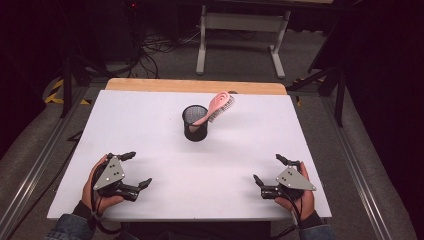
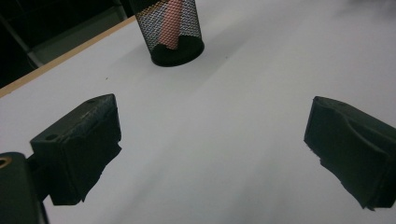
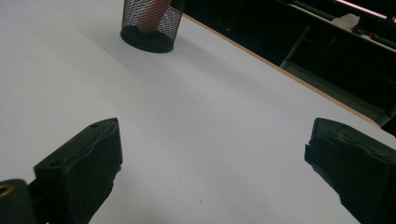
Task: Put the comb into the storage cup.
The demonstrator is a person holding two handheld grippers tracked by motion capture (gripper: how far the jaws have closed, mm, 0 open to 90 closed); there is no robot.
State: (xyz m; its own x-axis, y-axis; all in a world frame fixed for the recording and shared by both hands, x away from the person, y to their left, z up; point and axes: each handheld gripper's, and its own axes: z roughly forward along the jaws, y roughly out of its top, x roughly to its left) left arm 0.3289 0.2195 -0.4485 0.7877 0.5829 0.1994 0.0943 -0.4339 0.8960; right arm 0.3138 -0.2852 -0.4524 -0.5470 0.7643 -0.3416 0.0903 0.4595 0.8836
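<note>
Black jaws, left gripper (image 1: 136, 169): spread wide, nothing held between them; bare white desk (image 1: 165, 165) is seen in the gap in the left gripper view.
Black jaws, right gripper (image 1: 266, 170): spread wide as well, nothing gripped; only white surface lies between them in the right gripper view.
Hands: the left hand (image 1: 95, 186) is wrapped around its gripper near the desk's front left corner; the right hand (image 1: 300, 192) is wrapped around its gripper near the front right corner.
Mesh cup (image 1: 195, 122): black wire, stood upright near the middle of the desk, toward the far edge, well apart from both grippers.
Pink brush (image 1: 220, 106): set handle-down in the mesh cup, its bristled head leaned out over the rim to the right.
Desk edge: a wooden strip (image 1: 195, 86) is exposed along the far side.
</note>
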